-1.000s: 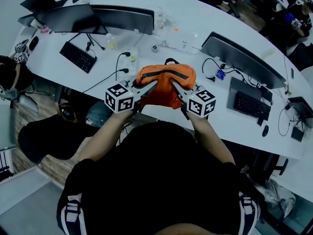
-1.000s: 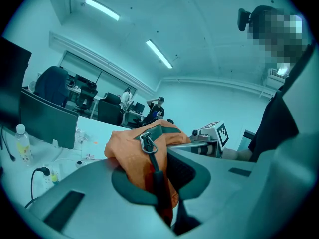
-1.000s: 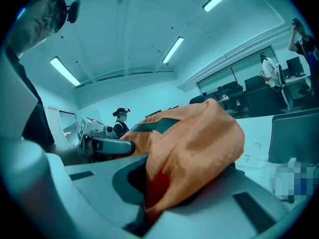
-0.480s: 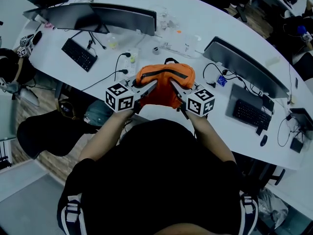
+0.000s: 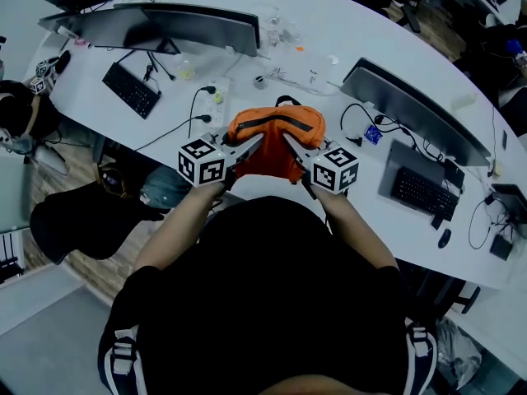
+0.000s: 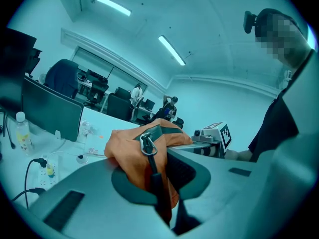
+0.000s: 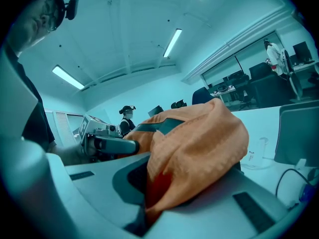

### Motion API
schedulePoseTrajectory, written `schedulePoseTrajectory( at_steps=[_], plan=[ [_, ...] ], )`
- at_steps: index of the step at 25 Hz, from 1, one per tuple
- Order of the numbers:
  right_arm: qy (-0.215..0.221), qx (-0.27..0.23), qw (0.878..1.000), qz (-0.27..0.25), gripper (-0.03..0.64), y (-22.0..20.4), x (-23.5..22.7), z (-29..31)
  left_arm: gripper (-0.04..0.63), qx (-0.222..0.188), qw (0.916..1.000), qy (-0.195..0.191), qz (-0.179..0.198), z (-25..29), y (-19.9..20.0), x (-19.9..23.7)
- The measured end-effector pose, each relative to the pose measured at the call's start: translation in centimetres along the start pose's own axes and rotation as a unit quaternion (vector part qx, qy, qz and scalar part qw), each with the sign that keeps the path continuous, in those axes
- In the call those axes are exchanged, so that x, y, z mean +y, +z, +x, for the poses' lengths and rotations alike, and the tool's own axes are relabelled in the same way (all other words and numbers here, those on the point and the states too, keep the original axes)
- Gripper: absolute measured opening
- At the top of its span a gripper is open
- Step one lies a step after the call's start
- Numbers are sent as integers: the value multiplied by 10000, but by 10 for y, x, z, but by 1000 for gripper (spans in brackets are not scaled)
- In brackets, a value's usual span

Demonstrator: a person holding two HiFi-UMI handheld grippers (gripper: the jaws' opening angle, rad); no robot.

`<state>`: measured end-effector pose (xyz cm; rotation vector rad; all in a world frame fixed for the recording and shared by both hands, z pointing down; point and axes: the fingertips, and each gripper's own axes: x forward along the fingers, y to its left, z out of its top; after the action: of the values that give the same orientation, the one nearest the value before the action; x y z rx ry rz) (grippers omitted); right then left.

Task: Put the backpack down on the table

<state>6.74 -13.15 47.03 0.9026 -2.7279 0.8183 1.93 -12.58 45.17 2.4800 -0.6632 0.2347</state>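
An orange backpack [image 5: 275, 138] with a dark zipper band hangs over the white table's [image 5: 362, 39] near edge, held from both sides. My left gripper [image 5: 257, 142] is shut on the backpack's left side; in the left gripper view the orange fabric [image 6: 130, 156] and a black strap with a metal zipper pull [image 6: 147, 144] are pinched between its jaws. My right gripper [image 5: 290, 142] is shut on the backpack's right side, with a fold of orange cloth [image 7: 194, 148] bunched in the jaws. Whether the bag's bottom touches the table is hidden.
Beyond the backpack lie a power strip with cables [image 5: 216, 97] and small bottles [image 5: 314, 76]. Monitors [image 5: 412, 109] [image 5: 173, 25] stand left and right, with keyboards [image 5: 132, 90] [image 5: 420, 192]. A dark chair [image 5: 78, 225] is at my left. People sit at far desks.
Both grippers and the backpack have shifted slightly forward and down toward the table. The grips are unchanged.
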Motion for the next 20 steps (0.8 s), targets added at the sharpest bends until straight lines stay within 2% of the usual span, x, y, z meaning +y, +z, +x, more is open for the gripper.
schedulePoseTrajectory(
  at_steps=[12, 20],
  plan=[
    [204, 359, 9991, 115, 25, -25, -4, 5, 64, 173, 9994, 112, -261, 6, -22, 6],
    [167, 608, 9979, 129, 25, -42, -10, 14, 64, 219, 9985, 71, -491, 9, -40, 18]
  ],
)
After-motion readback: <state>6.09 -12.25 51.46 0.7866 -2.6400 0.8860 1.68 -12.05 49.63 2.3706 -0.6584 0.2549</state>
